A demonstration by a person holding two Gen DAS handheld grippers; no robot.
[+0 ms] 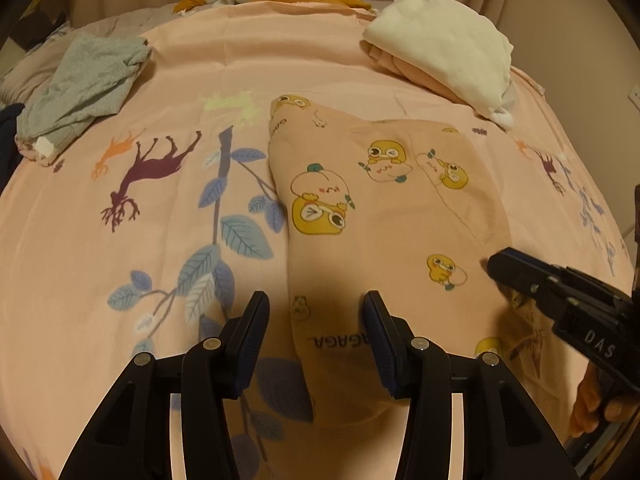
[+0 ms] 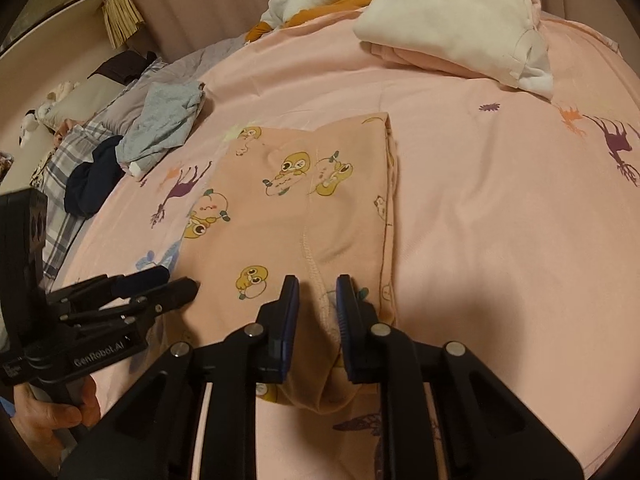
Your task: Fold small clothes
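The right tongs (image 2: 318, 292) stand narrowed around a raised ridge of the pink duck-print garment (image 2: 304, 200) at its near edge, the pads close on the bunched cloth, though I cannot tell whether they press it. The left tongs (image 1: 316, 308) hang half open over the garment's near left edge, gripping nothing. The garment lies folded in the middle of the bed (image 1: 120, 240), with a grey garment (image 1: 88, 84) toward the far left corner and a white-and-pink pile (image 1: 440, 48) toward the far right.
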